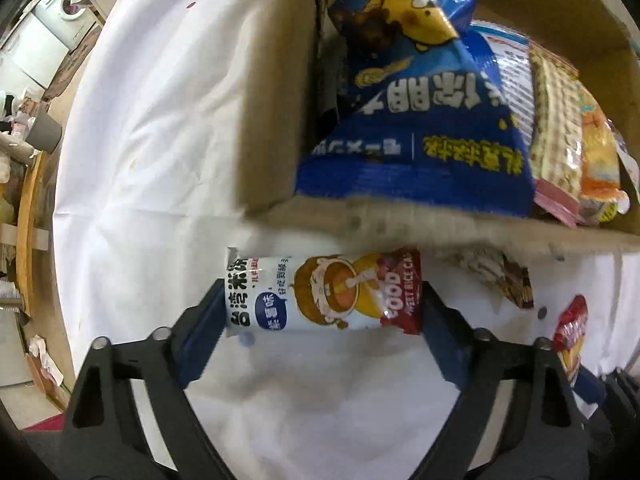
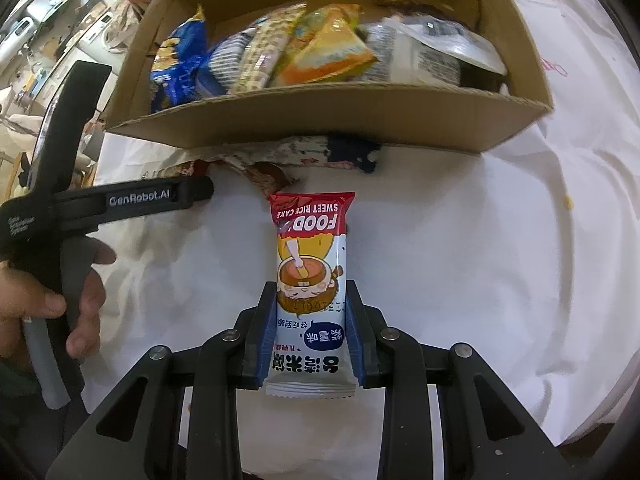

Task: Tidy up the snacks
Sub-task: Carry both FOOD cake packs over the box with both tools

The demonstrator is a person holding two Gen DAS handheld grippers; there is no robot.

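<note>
A cardboard box full of snack packs stands on the white cloth; its front wall also shows in the left wrist view. My left gripper is shut on a sweet rice cake pack held crosswise, just in front of the box. My right gripper is shut on a second sweet rice cake pack, held lengthwise with its red end toward the box. The left gripper's body and the hand on it show at the left of the right wrist view.
In the box are a blue bag, a wafer pack and an orange pack. Loose wrappers lie under the box's front edge. A red pack lies on the cloth at right. Household clutter lies beyond the table's left edge.
</note>
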